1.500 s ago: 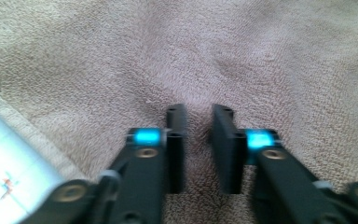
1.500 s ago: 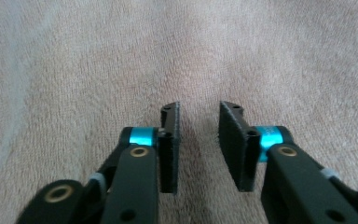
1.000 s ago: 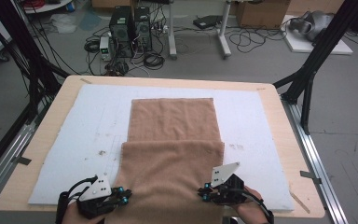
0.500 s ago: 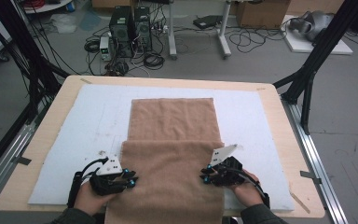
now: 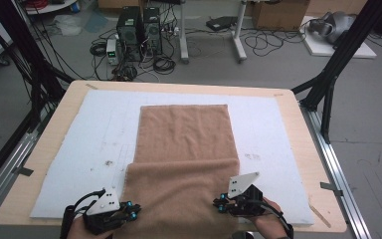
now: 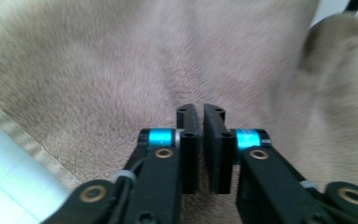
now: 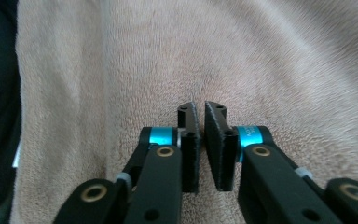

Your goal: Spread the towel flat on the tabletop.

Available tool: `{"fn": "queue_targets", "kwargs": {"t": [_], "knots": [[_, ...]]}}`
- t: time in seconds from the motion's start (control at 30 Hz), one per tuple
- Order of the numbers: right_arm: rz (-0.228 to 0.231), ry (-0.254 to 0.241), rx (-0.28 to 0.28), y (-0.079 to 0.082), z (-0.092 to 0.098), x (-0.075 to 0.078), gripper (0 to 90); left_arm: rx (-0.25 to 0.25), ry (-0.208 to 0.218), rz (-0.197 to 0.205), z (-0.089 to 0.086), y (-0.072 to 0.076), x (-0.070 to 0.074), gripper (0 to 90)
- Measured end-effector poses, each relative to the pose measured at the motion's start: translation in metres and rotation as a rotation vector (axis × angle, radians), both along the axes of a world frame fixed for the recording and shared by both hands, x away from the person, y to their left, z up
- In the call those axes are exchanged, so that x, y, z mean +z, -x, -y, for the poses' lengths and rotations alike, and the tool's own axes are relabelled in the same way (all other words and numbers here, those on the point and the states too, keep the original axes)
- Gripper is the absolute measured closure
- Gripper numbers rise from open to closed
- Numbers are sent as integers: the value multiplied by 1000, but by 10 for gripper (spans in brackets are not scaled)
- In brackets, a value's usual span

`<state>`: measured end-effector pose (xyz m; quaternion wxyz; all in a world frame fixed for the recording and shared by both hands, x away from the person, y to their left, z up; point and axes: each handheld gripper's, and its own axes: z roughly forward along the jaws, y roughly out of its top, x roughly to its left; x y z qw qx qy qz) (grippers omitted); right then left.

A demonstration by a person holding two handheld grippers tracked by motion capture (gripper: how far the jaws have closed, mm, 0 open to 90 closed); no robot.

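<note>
Our brown towel [image 5: 184,164] lies lengthwise down the middle of the white mat [image 5: 79,149] on the tabletop [image 5: 298,114], its near end doubled back over itself and reaching the front edge. We hold that near end at both corners: the left tongs [image 5: 129,211] and the right tongs [image 5: 222,205] each have their jaws nearly together, pinching the cloth.

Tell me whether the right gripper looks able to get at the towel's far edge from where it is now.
Probably yes. The right gripper sits at the near fold of the brown towel, and only flat cloth and bare white mat lie between it and the far edge, though it would mean a long forward stretch.
</note>
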<state>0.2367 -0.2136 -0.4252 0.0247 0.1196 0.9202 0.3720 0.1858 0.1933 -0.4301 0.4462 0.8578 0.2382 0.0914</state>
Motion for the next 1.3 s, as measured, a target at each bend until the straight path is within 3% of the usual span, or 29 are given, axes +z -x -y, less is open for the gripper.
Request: {"fn": "queue_targets", "kwargs": {"t": [0.13,0.23,0.27,0.3,0.4,0.53,0.83,0.93,1.1,1.3], "knots": [[32,33,-58,-15,2,4,685,27,-18,25,2,-18,5,696],[6,43,-59,-28,-1,-3,672,42,-46,-4,5,-35,-4,642],[-2,44,-56,-30,-2,-5,678,39,-66,-31,7,-42,-13,644],[-19,48,-52,-32,-4,-11,693,36,-41,-22,6,-42,-18,678],[-41,6,-48,-31,0,-13,828,42,-14,-26,4,-38,-20,847],[-40,6,-22,-24,0,-12,856,31,-43,-7,3,-24,-18,869],[-41,4,18,-6,-2,-12,861,31,-27,-18,-5,5,-17,869],[-44,-2,22,-3,-1,-10,860,31,-18,-16,-5,5,-15,836],[-43,-33,-4,-8,6,-3,778,84,-3,6,-8,-5,-5,654],[-25,-96,-108,-26,20,6,642,109,35,3,-10,-27,4,548]]}}
